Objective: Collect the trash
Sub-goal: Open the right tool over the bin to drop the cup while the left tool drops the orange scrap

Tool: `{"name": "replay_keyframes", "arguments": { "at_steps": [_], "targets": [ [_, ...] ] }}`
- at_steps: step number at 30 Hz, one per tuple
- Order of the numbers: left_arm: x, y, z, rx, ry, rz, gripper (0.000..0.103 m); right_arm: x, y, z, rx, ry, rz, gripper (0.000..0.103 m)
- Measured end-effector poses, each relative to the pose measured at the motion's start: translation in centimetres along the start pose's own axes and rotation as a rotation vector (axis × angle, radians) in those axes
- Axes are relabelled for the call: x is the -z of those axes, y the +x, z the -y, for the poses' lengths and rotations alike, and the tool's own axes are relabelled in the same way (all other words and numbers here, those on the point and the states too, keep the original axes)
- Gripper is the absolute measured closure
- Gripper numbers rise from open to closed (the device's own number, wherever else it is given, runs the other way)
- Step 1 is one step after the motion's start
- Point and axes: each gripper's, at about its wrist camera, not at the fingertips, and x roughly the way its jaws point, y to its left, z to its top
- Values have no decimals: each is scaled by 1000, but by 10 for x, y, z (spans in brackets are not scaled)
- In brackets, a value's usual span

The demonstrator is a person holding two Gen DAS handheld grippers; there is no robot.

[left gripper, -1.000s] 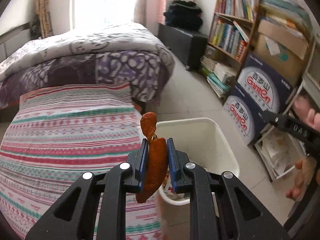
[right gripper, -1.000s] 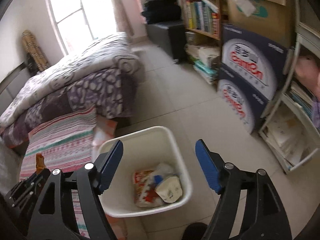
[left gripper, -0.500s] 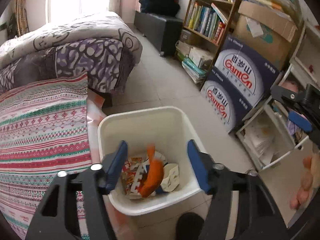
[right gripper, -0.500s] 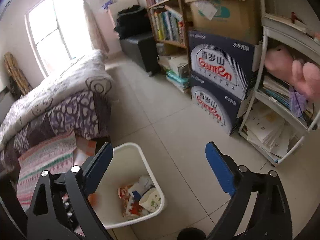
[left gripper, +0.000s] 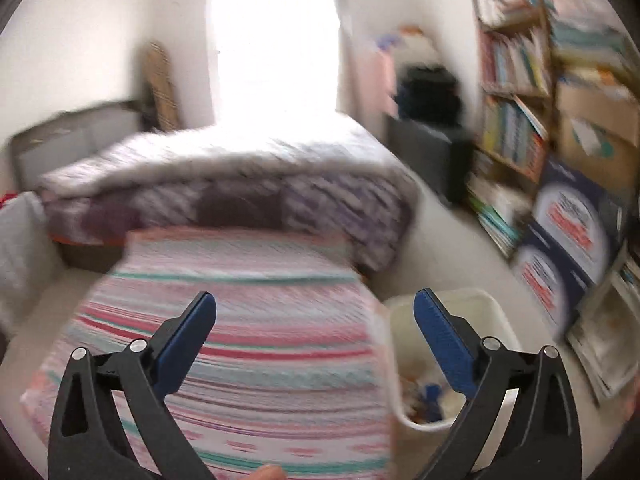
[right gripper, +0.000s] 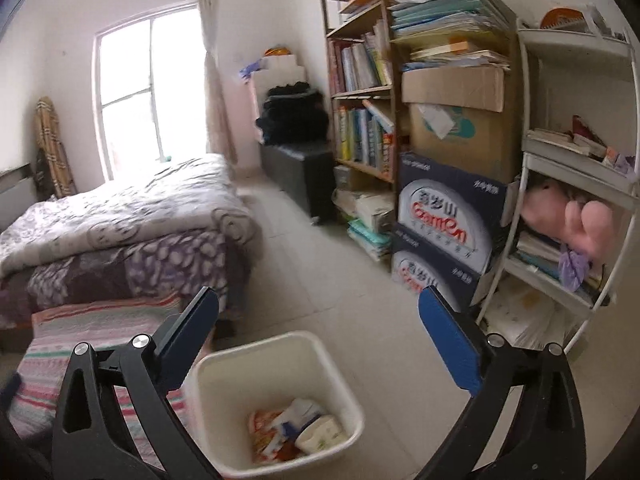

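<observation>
A white plastic bin (right gripper: 276, 364) stands on the tiled floor beside the bed, with crumpled wrappers and packets (right gripper: 296, 432) piled in its bottom. In the blurred left wrist view the bin (left gripper: 452, 304) shows at lower right, behind the right finger. My left gripper (left gripper: 315, 306) hangs over the striped bedcover (left gripper: 240, 320), its jaws opening wide with nothing between them. My right gripper (right gripper: 319, 300) hovers above the bin, its jaws also opening wide and empty. The orange scrap is not clearly told apart among the trash.
A bed with a purple patterned quilt (right gripper: 120, 240) fills the left. Bookshelves (right gripper: 360, 92), stacked blue cartons (right gripper: 444, 232) and a white rack (right gripper: 568, 216) with a pink plush line the right wall. Bare tiled floor (right gripper: 320, 264) lies between. A fingertip (left gripper: 266, 472) shows at the bottom.
The left gripper opened and dropped the orange scrap into the bin, then swung up and left over the striped cover. The right gripper opened wider and lifted away from the bin.
</observation>
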Motion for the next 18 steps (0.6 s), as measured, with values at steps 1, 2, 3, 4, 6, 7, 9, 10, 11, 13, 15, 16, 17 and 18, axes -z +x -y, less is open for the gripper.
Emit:
{"name": "replay_keyframes", "arguments": {
  "at_steps": [1,2,3,4,6,7,9,10,11,13,15,16,17,18],
  "targets": [
    [-1,-7,-17,-38,-27,-11,7,5,-3,-6,-19,-14,-24,7],
    [-2,-9,-25,-55,-46,-30,7,13,-6,-13,-38,-36,-53,7],
    [0,-10,-39,-60,-76,-67,7,20,-8,-19,-48,-53,-69,7],
    [4,-9,-51,-41,-105,-105,7,29,-11,-26,-59,-74,-85,7],
    [16,-10,-72,-29,-149,-146,7,45,-15,-39,-83,-100,-113,7],
    [20,-12,-77,-33,-154,-145,7,50,-17,-44,-92,-105,-122,7],
    [31,-15,-87,-39,-156,-143,7,61,-19,-53,-115,-108,-140,7],
    [36,-17,-88,-36,-153,-144,7,67,-20,-59,-138,-113,-150,7],
    [42,-17,-89,-39,-142,-145,7,71,-20,-65,-144,-122,-152,7],
    [51,-20,-90,-72,-109,-136,7,77,-21,-75,-147,-148,-140,7],
    [58,-21,-94,-116,-89,-123,7,80,-23,-83,-149,-163,-121,7],
    [59,-22,-97,-121,-92,-121,7,81,-24,-85,-151,-168,-110,7],
    [60,-23,-99,-120,-97,-121,7,82,-25,-88,-157,-173,-102,7],
    [60,-24,-101,-116,-103,-120,7,84,-26,-91,-162,-180,-97,7]
  ]
}}
